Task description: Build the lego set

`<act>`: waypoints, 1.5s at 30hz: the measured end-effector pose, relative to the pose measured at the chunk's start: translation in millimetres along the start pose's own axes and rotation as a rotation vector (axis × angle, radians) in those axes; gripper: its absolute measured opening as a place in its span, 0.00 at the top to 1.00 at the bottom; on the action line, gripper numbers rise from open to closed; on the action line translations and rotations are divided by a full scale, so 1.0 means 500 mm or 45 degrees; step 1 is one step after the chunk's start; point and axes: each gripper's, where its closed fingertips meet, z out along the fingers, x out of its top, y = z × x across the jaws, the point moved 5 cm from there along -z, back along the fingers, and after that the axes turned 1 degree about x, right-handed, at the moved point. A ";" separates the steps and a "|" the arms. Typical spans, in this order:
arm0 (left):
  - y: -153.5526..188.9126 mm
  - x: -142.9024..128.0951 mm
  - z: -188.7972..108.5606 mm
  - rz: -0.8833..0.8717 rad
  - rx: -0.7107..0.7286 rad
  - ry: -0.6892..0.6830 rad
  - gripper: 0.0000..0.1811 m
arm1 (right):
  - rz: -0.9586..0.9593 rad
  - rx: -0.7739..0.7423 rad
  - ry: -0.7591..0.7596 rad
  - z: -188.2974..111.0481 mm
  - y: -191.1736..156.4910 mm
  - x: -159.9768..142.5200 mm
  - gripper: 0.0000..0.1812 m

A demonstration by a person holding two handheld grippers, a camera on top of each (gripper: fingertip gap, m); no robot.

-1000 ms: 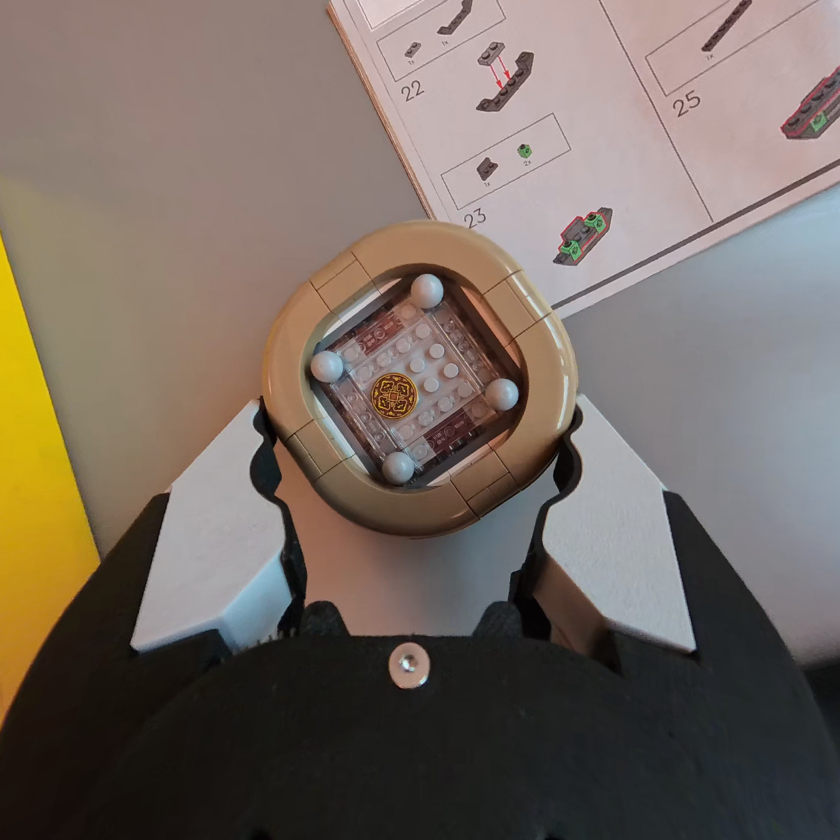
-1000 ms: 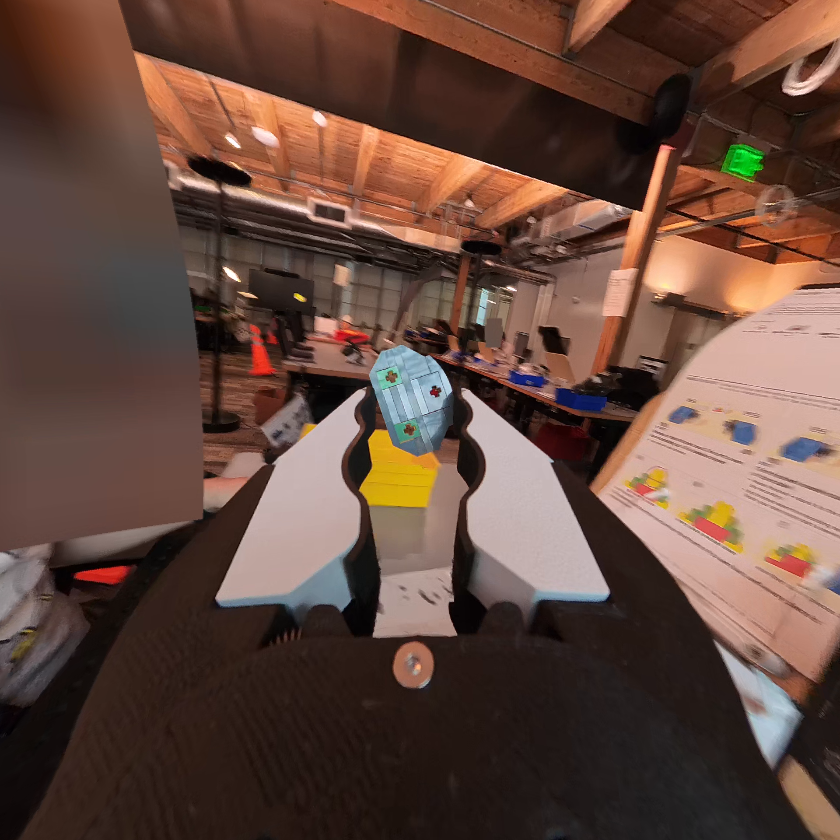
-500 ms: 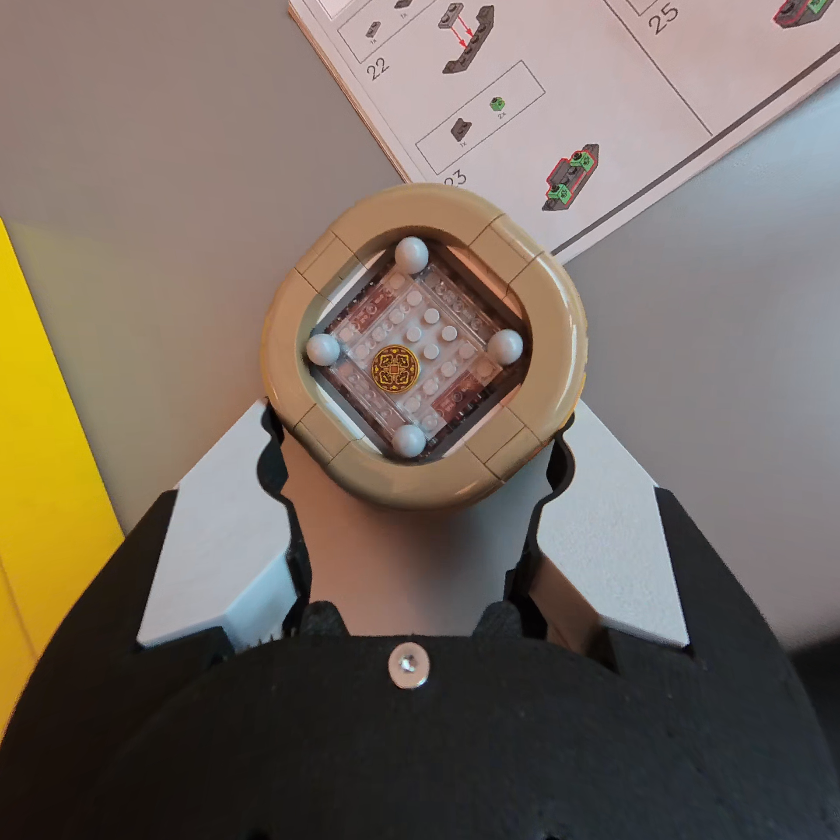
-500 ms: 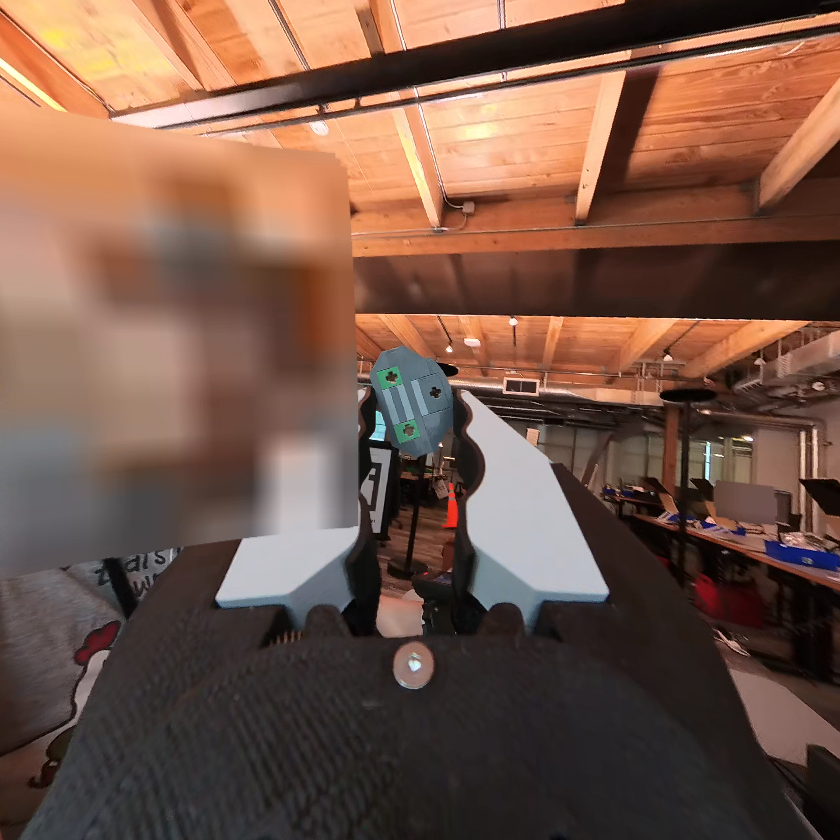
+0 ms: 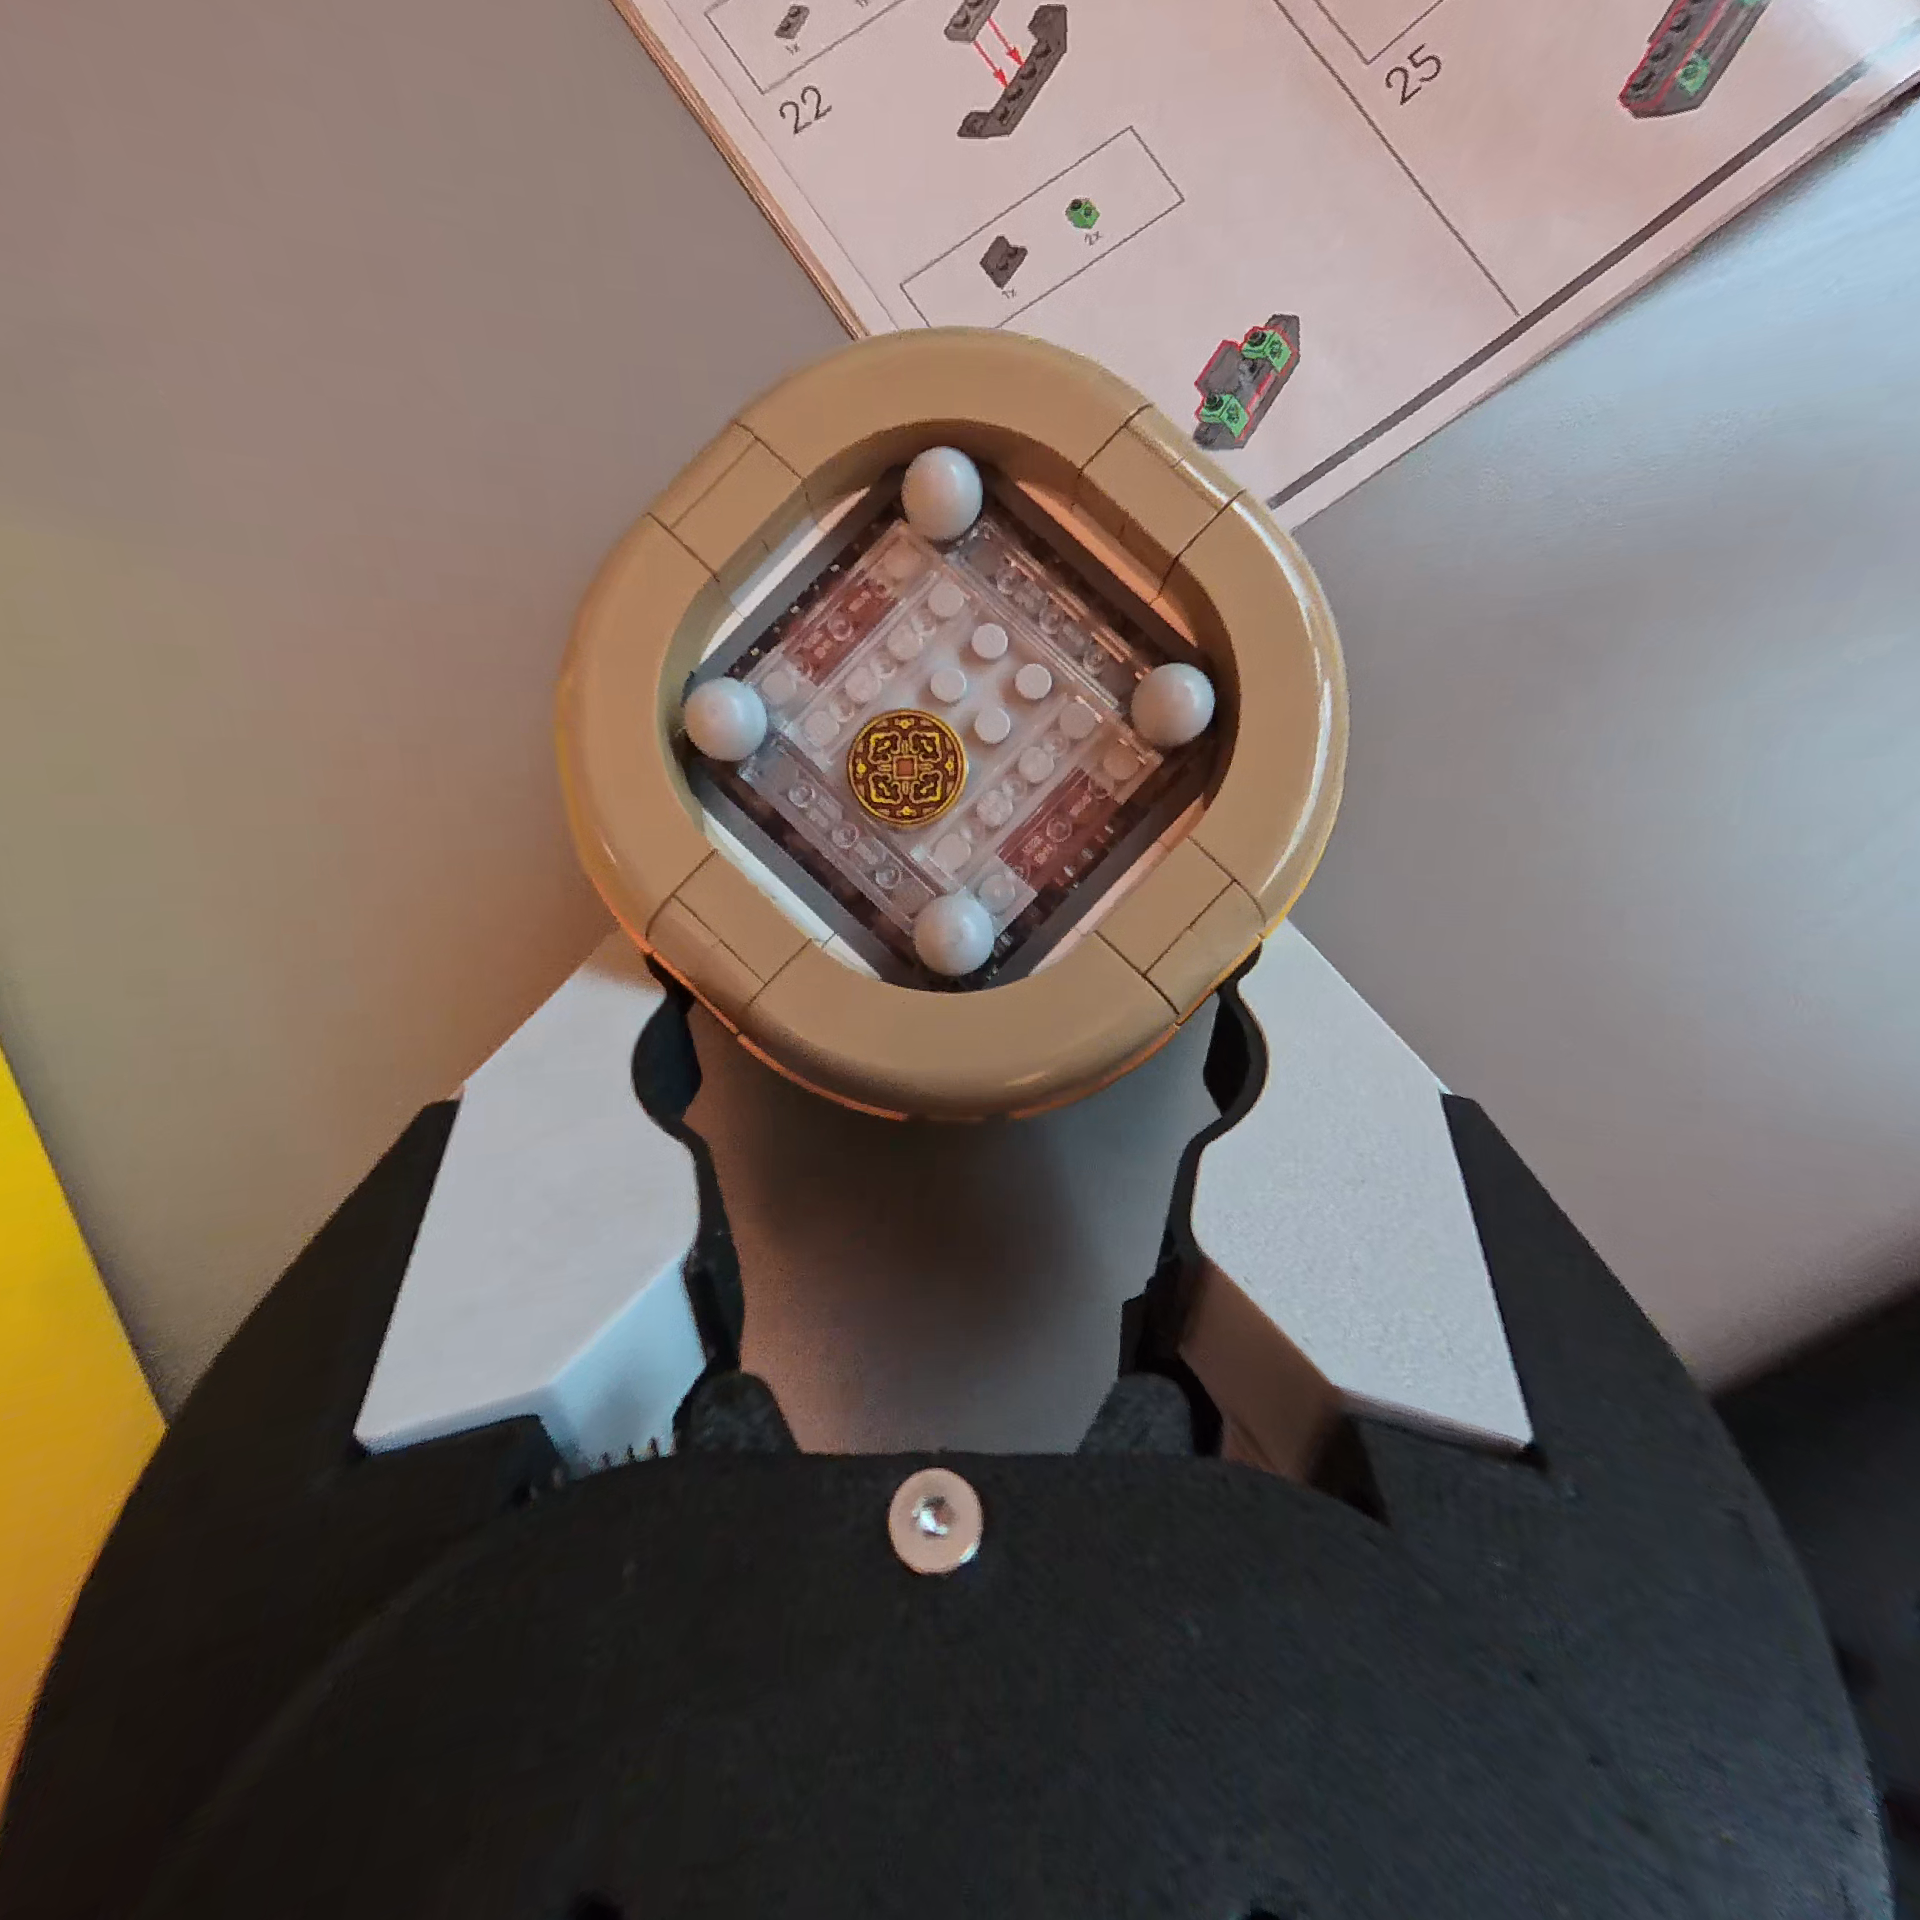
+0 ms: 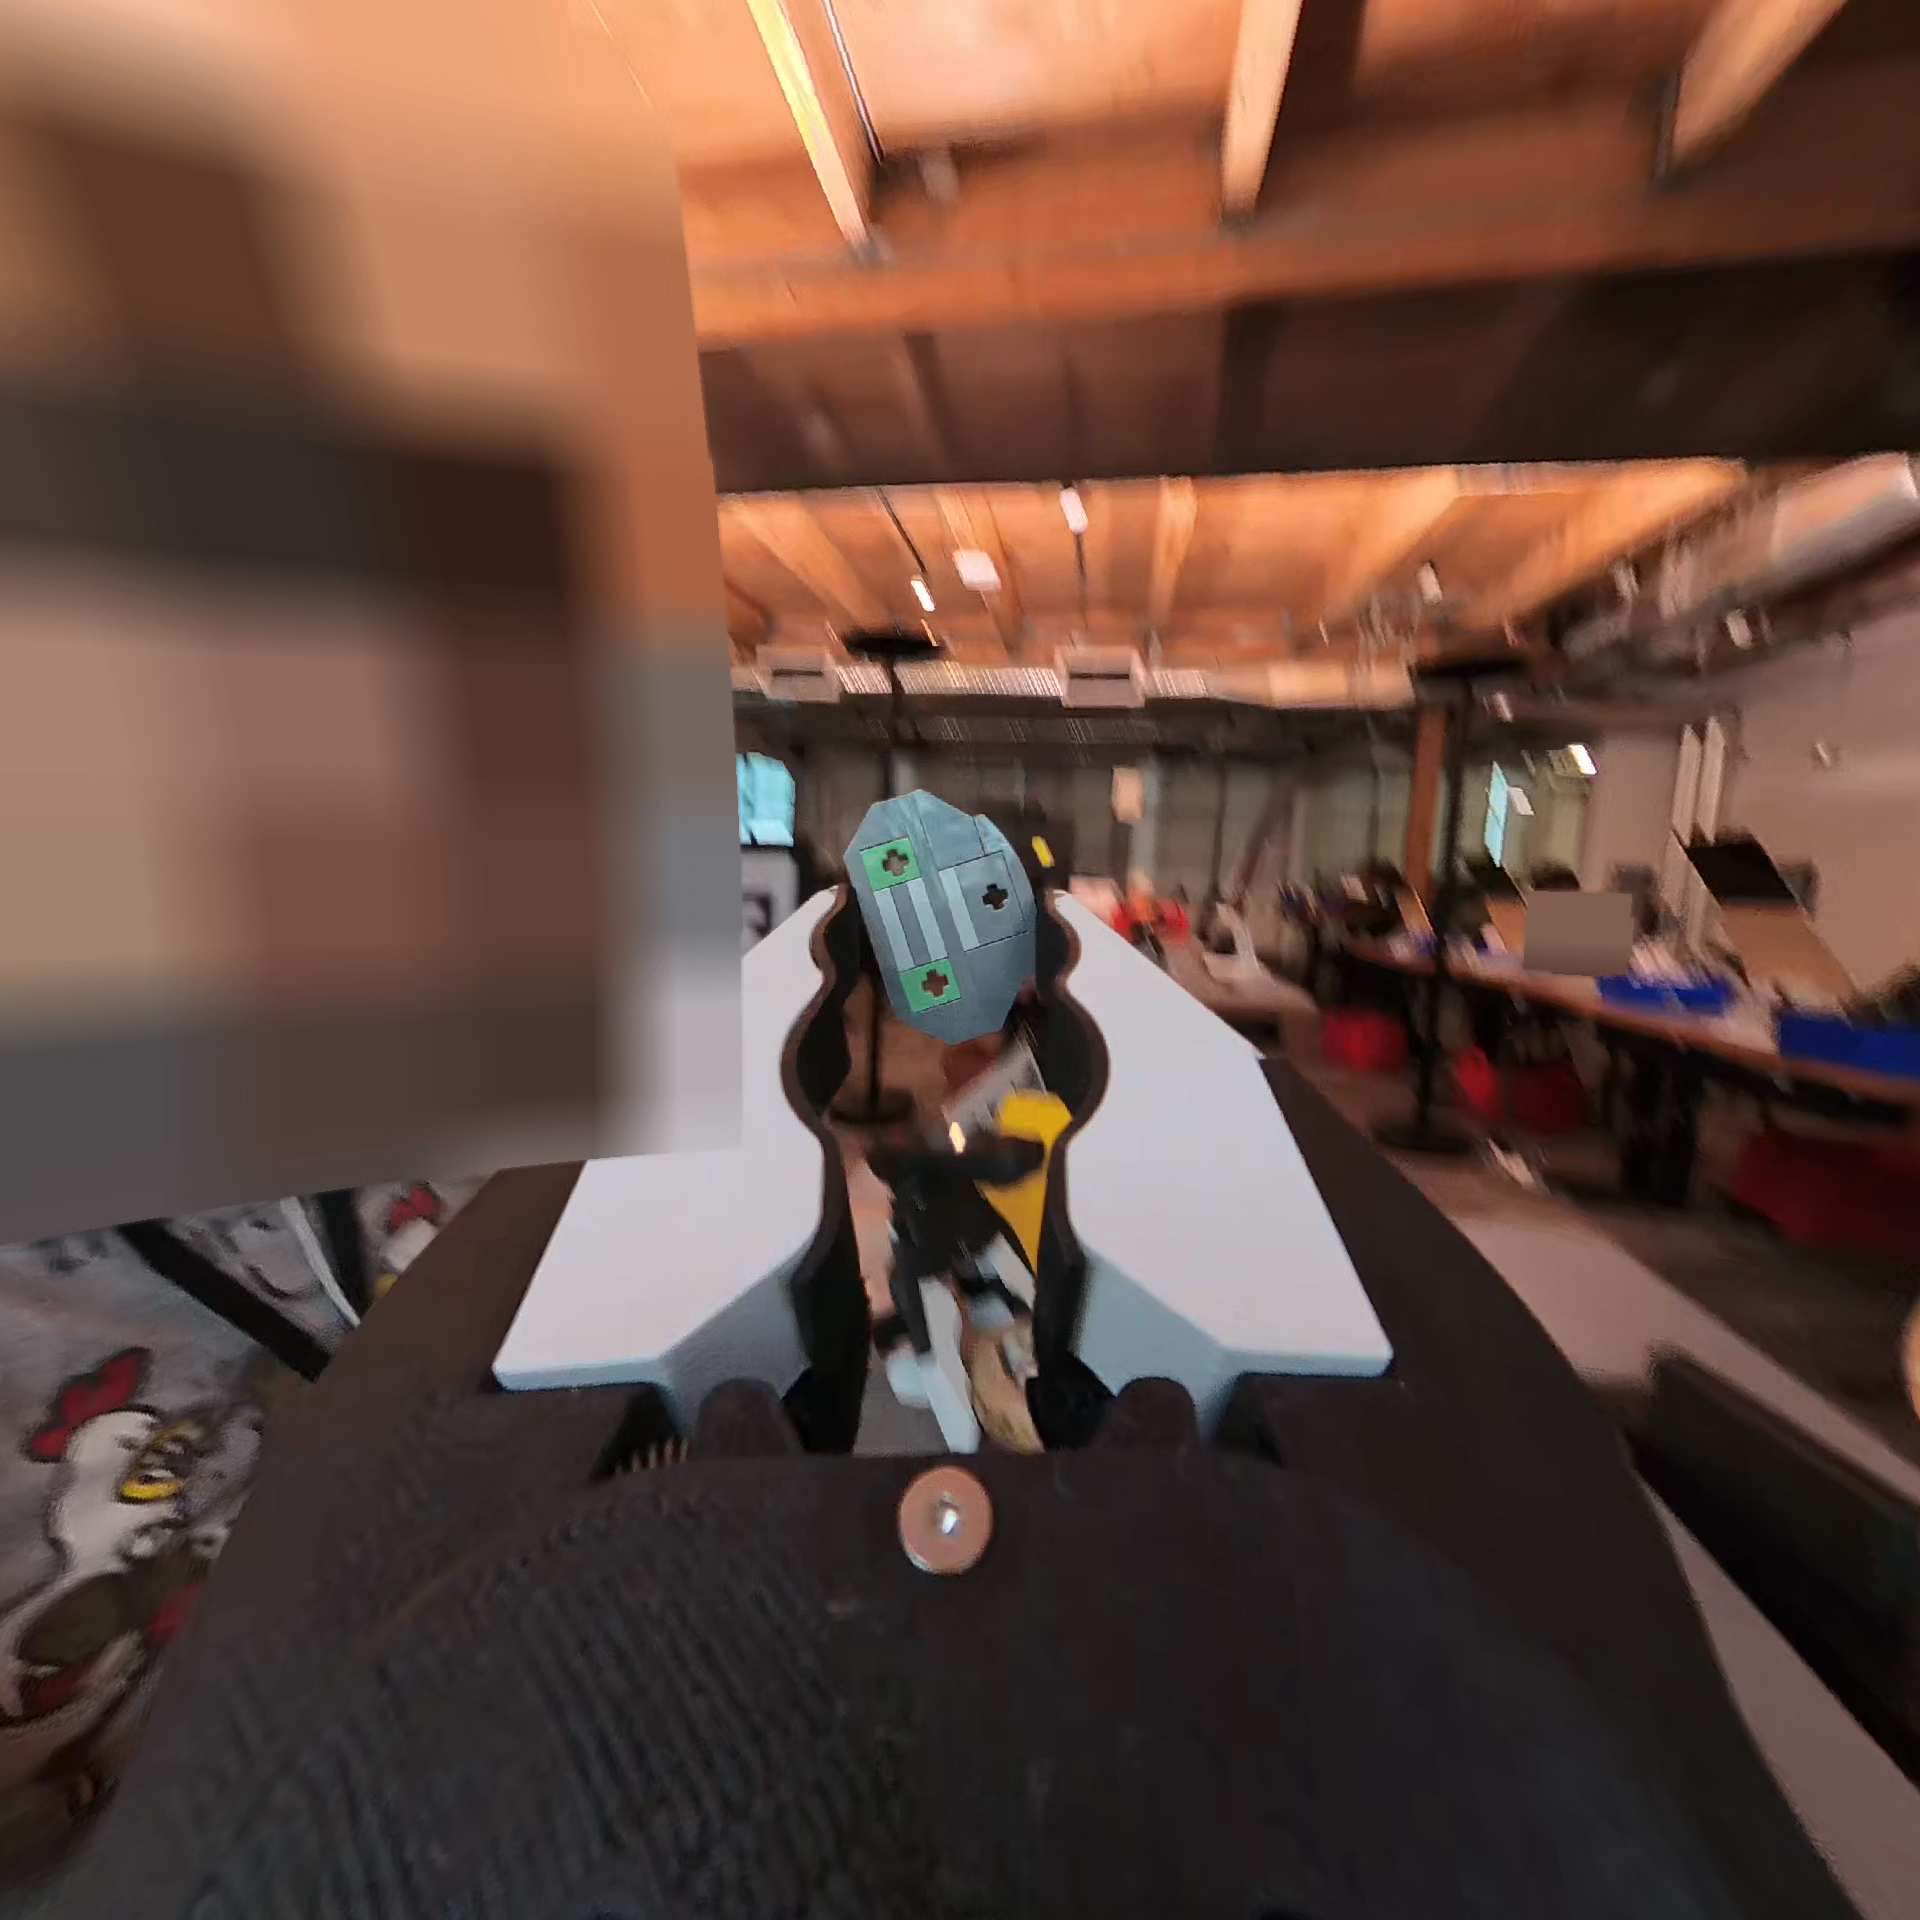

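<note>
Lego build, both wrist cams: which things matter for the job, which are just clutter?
Job:
- tan ring assembly, in left gripper
- grey-blue sub-assembly, in right gripper
- instruction booklet

Lying about:
- yellow panel
- background workbenches
- printed fabric

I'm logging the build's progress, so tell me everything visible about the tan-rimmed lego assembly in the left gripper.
The tan-rimmed lego assembly is a rounded-square ring of glossy tan curved bricks around a recessed, studded clear plate over dark and reddish pieces. Four grey balls sit at the inner corners, and a round black-and-gold patterned tile lies near the centre. It faces the camera, turned diamond-wise, its lower sides between the left gripper fingertips, above the grey table and instruction booklet.
</note>
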 end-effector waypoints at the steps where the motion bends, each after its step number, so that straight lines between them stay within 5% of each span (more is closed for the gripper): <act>1: -0.001 -0.001 0.000 0.005 -0.005 0.009 0.45 | -0.007 -0.039 -0.063 0.013 0.009 -0.015 0.82; 9: -0.003 -0.005 -0.004 0.005 -0.038 0.058 0.46 | -0.034 -0.049 -0.352 0.122 0.032 -0.115 0.82; 17: 0.014 0.022 -0.021 -0.309 -0.217 0.247 0.29 | -0.138 -0.158 -0.688 0.182 0.063 -0.226 0.82; 27: 0.003 0.036 -0.017 -0.267 -0.011 0.267 0.37 | -0.536 -0.133 -1.138 0.260 0.047 -0.380 0.82; 40: -0.003 0.026 -0.024 -0.188 -0.100 0.259 0.37 | -0.603 -0.058 -1.287 0.271 0.034 -0.431 0.82; 45: -0.024 0.021 -0.026 -0.280 -0.019 0.254 0.37 | -0.435 -0.253 -1.615 0.169 0.056 -0.384 0.82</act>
